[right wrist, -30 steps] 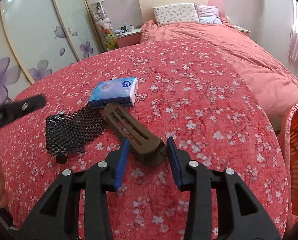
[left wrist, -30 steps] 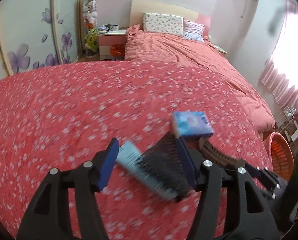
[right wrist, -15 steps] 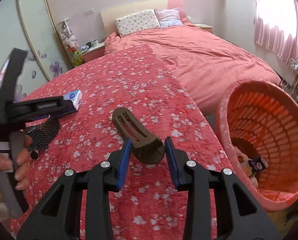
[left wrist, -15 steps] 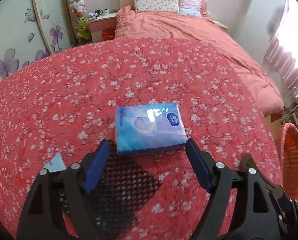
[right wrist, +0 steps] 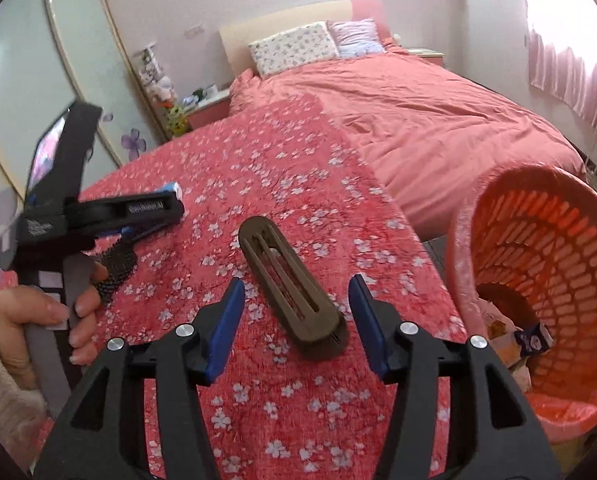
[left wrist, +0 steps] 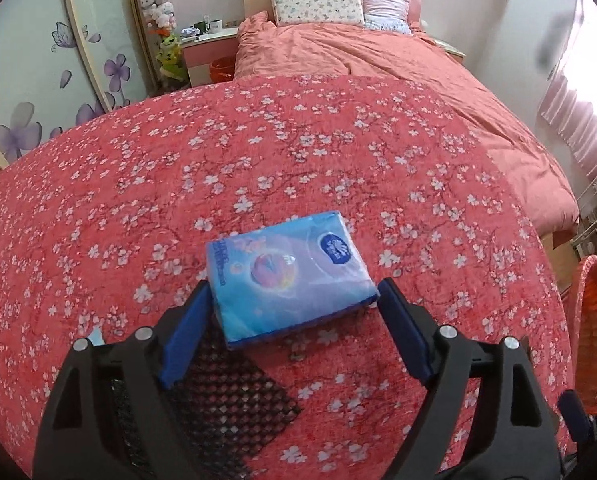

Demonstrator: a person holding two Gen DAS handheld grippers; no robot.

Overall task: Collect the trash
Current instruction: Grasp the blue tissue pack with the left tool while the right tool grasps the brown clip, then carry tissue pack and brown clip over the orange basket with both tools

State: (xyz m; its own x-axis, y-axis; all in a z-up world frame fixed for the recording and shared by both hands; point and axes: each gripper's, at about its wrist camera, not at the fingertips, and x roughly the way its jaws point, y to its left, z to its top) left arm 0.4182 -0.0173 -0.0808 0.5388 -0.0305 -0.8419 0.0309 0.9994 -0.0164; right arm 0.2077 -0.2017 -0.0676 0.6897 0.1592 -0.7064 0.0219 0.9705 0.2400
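Note:
A blue tissue pack [left wrist: 286, 272] lies on the red flowered cover [left wrist: 258, 160]. My left gripper [left wrist: 294, 330] is open, its blue pads either side of the pack's near end, above a black mesh piece [left wrist: 226, 396]. My right gripper [right wrist: 296, 320] is open around the near end of a brown slotted plastic piece [right wrist: 294, 284] lying on the cover. The orange trash basket [right wrist: 538, 264] stands right of it with scraps inside. The left gripper [right wrist: 98, 212] shows at the left in the right wrist view.
A pink bed [left wrist: 378, 56] with pillows [left wrist: 318, 4] lies behind. A nightstand [left wrist: 206, 40] and a flowered wardrobe [left wrist: 30, 60] stand at the back left. A small blue scrap [left wrist: 94, 336] lies left of the mesh. The basket rim [left wrist: 594, 320] is at the right.
My right gripper was shut on the brown piece, carried it toward the basket, and has opened; the piece now lies on the cover. My left gripper moved forward to the tissue pack.

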